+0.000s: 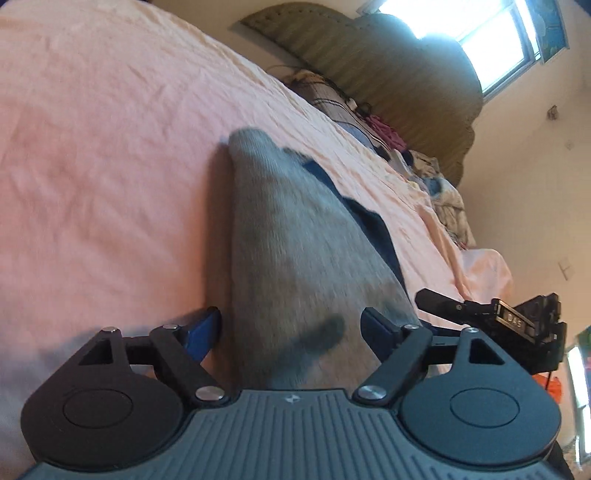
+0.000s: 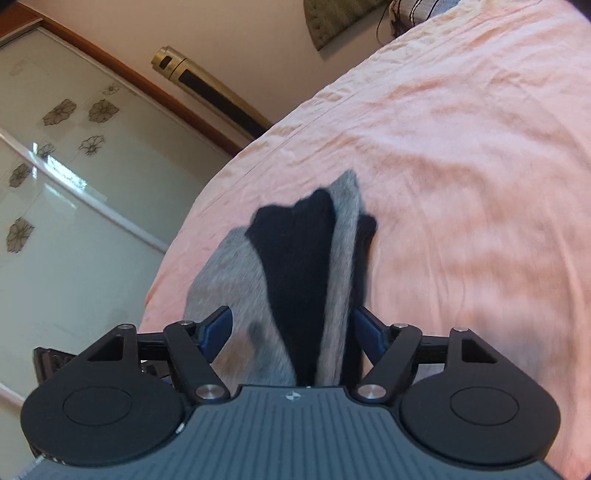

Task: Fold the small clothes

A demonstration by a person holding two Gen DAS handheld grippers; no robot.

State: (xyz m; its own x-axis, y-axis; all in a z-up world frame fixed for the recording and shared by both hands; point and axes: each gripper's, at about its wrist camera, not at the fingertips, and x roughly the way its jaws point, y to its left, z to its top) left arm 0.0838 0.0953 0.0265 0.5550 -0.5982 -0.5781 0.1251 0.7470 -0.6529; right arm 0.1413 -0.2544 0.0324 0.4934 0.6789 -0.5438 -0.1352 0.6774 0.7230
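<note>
A small grey garment (image 1: 291, 236) with dark navy parts (image 1: 369, 225) hangs over the pink bedsheet (image 1: 110, 155). My left gripper (image 1: 291, 328) has its blue fingers (image 1: 205, 332) spread wide, with the grey cloth passing between them; no pinch shows. In the right wrist view the same grey garment (image 2: 229, 284) with its black panel (image 2: 299, 258) runs between the wide-spread fingers (image 2: 218, 330) of my right gripper (image 2: 291, 332). The cloth is motion-blurred in both views.
A padded olive headboard (image 1: 406, 74) and a pile of clothes (image 1: 436, 177) lie at the bed's far end under a bright window (image 1: 480, 33). The other gripper's body (image 1: 517, 325) shows at right. A glass wardrobe door (image 2: 55, 166) and a gold tower unit (image 2: 207, 88) stand beside the bed.
</note>
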